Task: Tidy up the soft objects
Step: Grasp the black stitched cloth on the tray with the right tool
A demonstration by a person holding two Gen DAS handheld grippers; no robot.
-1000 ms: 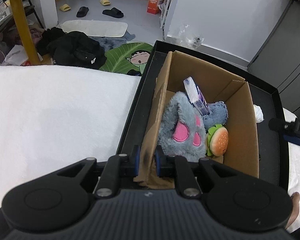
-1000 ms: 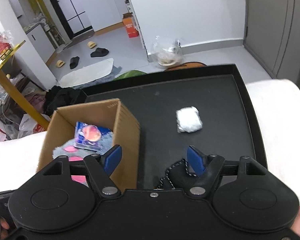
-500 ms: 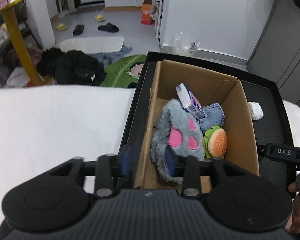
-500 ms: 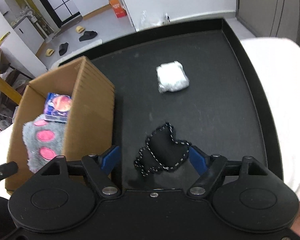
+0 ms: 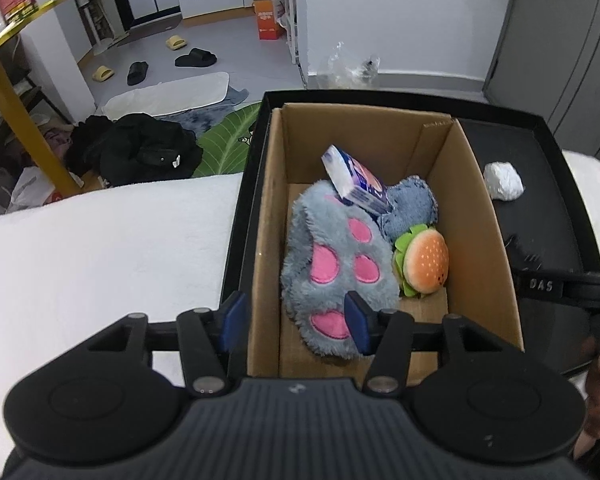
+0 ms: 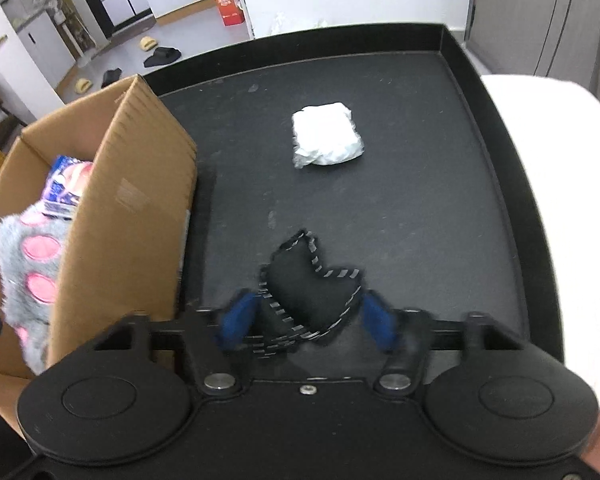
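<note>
A cardboard box [image 5: 476, 216] stands open at the left end of a shallow black tray [image 6: 512, 184], its left wall close against the tray's left rim. The tray rests on a white, towel-like surface [image 5: 100, 248].

Inside the box lies a large grey plush paw with pink pads [image 5: 336, 264], stretched from the near wall toward the middle. A small packet printed in blue and purple [image 5: 358, 184] leans tilted on the paw's far end. Behind and to the right of it sits a bluish-grey plush piece [image 5: 412, 208], and just in front of that a little plush hamburger [image 5: 424, 260] lies against the paw's right side.

On the bare tray floor to the right of the box lie two more things, well apart from each other: a white packet wrapped in clear plastic [image 6: 326, 134] toward the far side, and a black cloth piece edged with striped stitching [image 6: 308, 288] nearer.

The left hand-held gripper [image 5: 294, 320] has just been opening. Its fingers now stand apart astride the box's left wall, one outside the box and one inside over the paw's near end, and neither pad presses on the cardboard.

The right hand-held gripper [image 6: 306, 320] has just been closing. The black cloth piece lies between its blue pads, which look to be touching its edges, though blur hides whether they have clamped it.
</note>
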